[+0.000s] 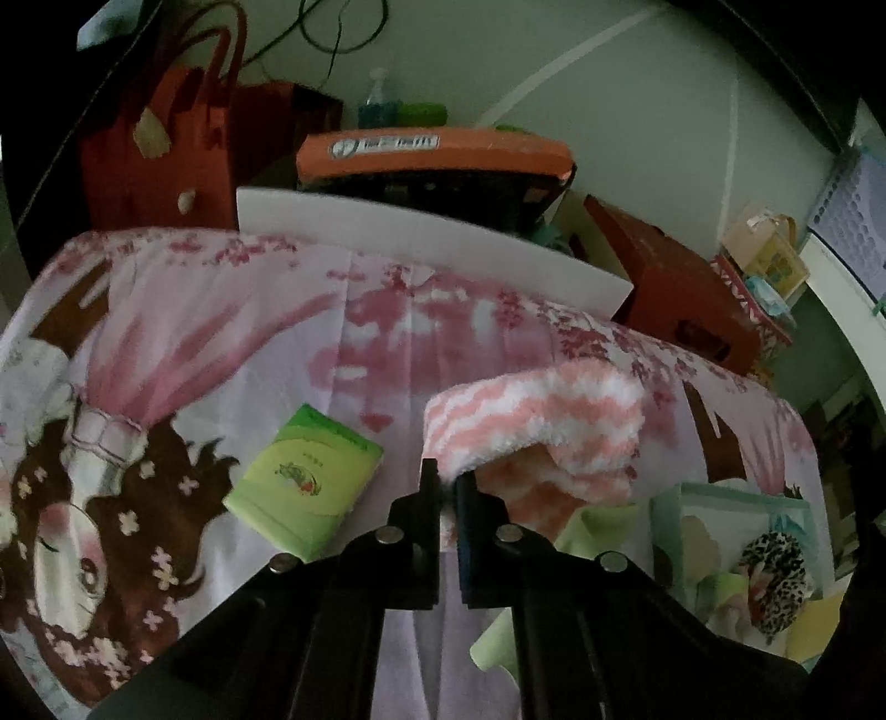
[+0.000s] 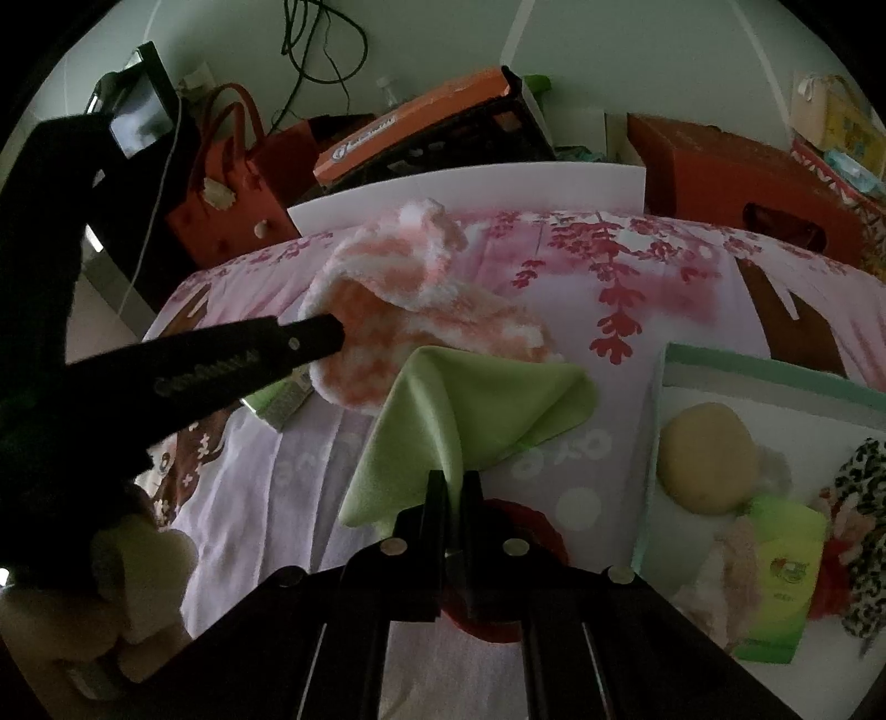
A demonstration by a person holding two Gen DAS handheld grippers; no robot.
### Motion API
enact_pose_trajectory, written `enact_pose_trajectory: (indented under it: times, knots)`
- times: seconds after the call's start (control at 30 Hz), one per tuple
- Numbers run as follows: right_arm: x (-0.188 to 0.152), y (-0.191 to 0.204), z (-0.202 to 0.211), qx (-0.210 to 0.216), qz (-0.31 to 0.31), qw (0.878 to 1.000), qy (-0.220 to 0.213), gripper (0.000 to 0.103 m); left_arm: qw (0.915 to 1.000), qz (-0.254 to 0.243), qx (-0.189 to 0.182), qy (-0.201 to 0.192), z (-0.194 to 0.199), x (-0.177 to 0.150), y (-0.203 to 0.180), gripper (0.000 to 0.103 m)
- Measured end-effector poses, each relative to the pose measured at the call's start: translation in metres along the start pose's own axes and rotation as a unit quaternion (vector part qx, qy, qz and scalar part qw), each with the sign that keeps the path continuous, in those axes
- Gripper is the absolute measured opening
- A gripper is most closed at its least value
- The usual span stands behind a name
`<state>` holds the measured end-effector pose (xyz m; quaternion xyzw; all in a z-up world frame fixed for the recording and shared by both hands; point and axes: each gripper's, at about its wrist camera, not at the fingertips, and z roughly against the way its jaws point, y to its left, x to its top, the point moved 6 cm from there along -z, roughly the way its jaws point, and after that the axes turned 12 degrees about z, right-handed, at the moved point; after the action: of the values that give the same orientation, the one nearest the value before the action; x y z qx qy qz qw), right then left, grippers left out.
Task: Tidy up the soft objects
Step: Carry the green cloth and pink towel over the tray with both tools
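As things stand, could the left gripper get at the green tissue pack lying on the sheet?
Probably not yet: the left gripper is shut on the pink-and-white fuzzy sock. The green tissue pack lies uncovered just to its left, so reaching looks easy once freed.

Home bedroom or living space, dimly lit. Work surface covered by a pink anime-print sheet point(image 1: 232, 310) with cherry blossoms; red handbag point(image 2: 232, 183), orange shoebox point(image 1: 432, 149) and red carton point(image 2: 736, 171) stacked against a plain wall. Loose cables point(image 2: 315, 44) hanging on wall; gift boxes point(image 1: 775, 260) piled at side.
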<state>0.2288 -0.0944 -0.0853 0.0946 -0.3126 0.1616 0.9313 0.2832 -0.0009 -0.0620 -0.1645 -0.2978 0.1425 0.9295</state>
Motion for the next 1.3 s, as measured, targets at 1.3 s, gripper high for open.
enact_pose_trajectory:
  times: [1.3]
  knots:
    - [-0.005, -0.082, 0.205, -0.100, -0.070, 0.974, -0.189, 0.004, 0.9823, -0.098, -0.006, -0.160, 0.172, -0.030, -0.055, 0.004]
